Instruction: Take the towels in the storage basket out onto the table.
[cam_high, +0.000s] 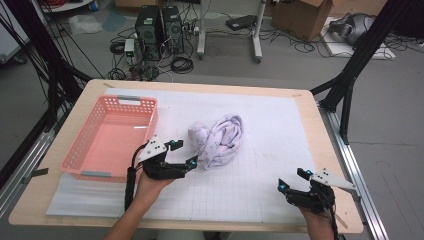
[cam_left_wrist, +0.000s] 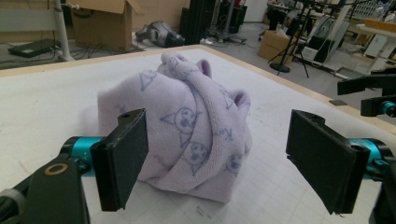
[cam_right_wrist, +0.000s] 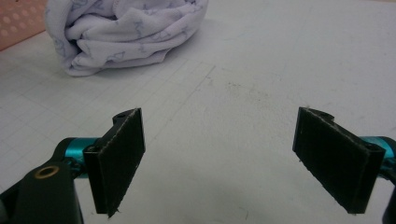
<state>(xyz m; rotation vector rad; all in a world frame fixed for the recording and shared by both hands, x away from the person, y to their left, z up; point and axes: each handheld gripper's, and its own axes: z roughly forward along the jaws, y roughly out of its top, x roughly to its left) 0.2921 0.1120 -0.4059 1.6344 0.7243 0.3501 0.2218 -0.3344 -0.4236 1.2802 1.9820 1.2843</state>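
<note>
A crumpled pale lilac cloth (cam_high: 220, 140) with small printed figures lies in a heap near the middle of the white gridded mat (cam_high: 270, 150). My left gripper (cam_high: 184, 152) is just off the cloth's left end, pointing at it. In the left gripper view its jaws stand wide open (cam_left_wrist: 219, 163), and the cloth (cam_left_wrist: 187, 135) sits beyond them with nothing between the pads. My right gripper (cam_high: 293, 180) rests near the table's front right corner. It is open (cam_right_wrist: 219, 163) over bare mat, with the cloth (cam_right_wrist: 126, 32) far ahead to its left.
A pink plastic basket (cam_high: 75, 145) stands on the left part of the table, close to my left hand, and it holds nothing. The wooden table edge (cam_high: 330, 150) runs just right of the mat. Cables, computer cases and cardboard boxes sit on the floor beyond.
</note>
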